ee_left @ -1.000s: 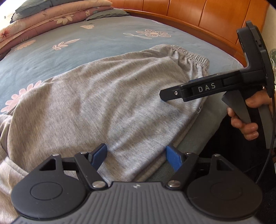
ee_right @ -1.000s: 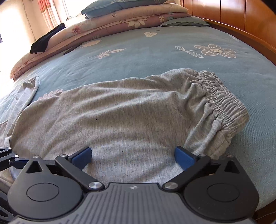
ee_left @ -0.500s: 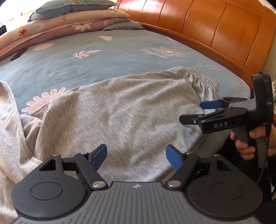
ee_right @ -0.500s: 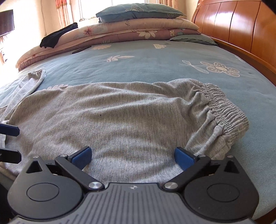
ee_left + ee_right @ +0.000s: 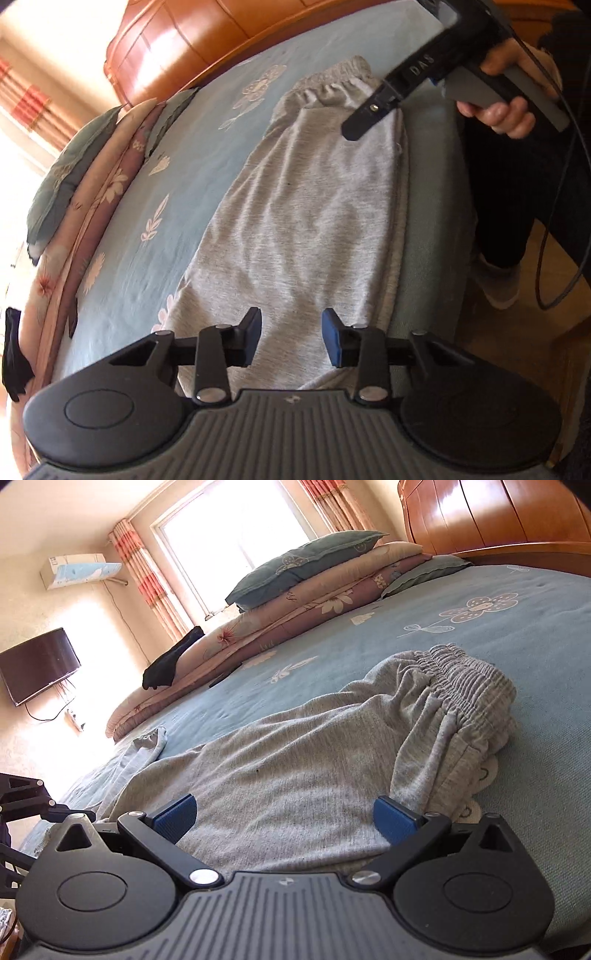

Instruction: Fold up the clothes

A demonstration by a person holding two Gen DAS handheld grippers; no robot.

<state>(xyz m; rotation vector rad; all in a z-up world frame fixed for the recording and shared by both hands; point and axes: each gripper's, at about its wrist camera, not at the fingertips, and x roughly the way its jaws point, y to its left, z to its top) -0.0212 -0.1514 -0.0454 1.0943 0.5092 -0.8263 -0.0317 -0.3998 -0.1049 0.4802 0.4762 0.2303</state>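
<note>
Grey jersey trousers (image 5: 303,775) lie flat along the near edge of the blue flowered bedsheet (image 5: 369,657), their gathered elastic waistband (image 5: 469,679) bunched up at the far right end as seen from the right gripper. That right gripper (image 5: 284,818) sits low over the cloth with its jaws spread wide, blue pads well apart and gripping nothing; the fabric runs out ahead of them and between them. The left gripper (image 5: 291,338) looks down the length of the garment, its jaws about a third open and closing, with grey cloth showing in the gap below them, though neither pad presses on it. Far ahead of those jaws a person's hand (image 5: 506,110) grips the other tool's handle near the waistband. Beyond the trousers are stacked quilts and pillows (image 5: 314,587), a wooden headboard (image 5: 491,513), and a bright window (image 5: 229,542).
</note>
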